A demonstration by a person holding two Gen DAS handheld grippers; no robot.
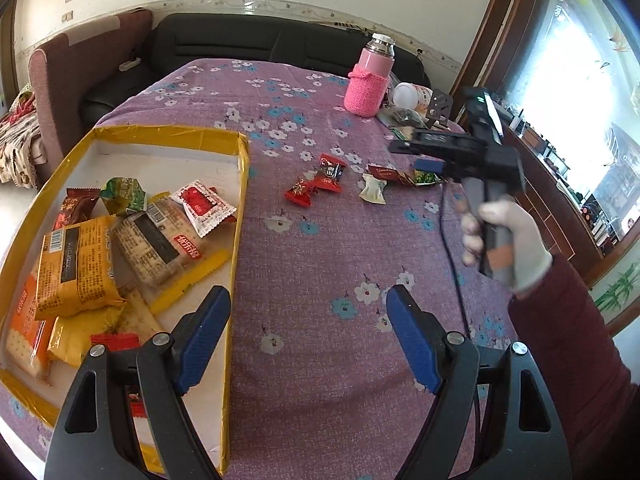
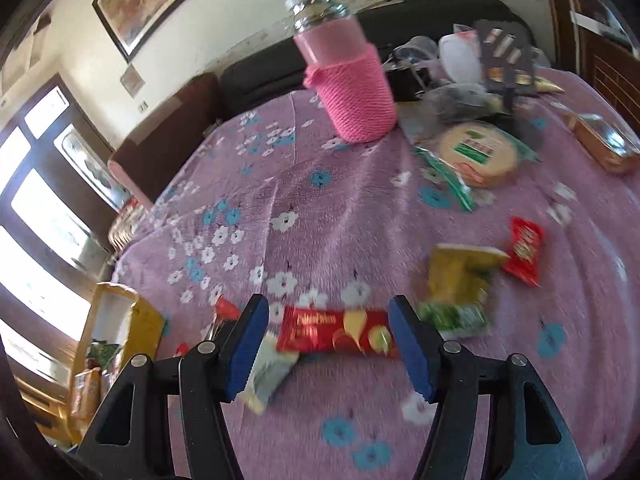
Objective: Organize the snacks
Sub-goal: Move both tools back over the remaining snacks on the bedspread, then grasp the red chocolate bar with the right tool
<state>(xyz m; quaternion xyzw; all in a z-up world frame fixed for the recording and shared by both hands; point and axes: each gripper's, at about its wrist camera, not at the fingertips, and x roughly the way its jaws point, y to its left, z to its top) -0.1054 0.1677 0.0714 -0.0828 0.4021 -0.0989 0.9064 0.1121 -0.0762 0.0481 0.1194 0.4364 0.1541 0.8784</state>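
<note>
red snack bar (image 2: 338,334) lies crosswise between the right gripper (image 2: 330,344) fingers, jaws apart, not clamped. left gripper (image 1: 308,338) gapes over bare cloth beside the one yellow box (image 1: 168,134); one pink bottle (image 2: 348,80) far back.

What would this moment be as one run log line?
left gripper: open, empty | right gripper: open, straddling red snack bar | box: partly filled

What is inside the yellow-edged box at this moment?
The yellow-edged box holds orange biscuit packs, a red-and-white sachet, a green wrapped candy and a yellow strip. The left gripper hides its near corner, and whatever lies beneath the pile is covered.
</note>
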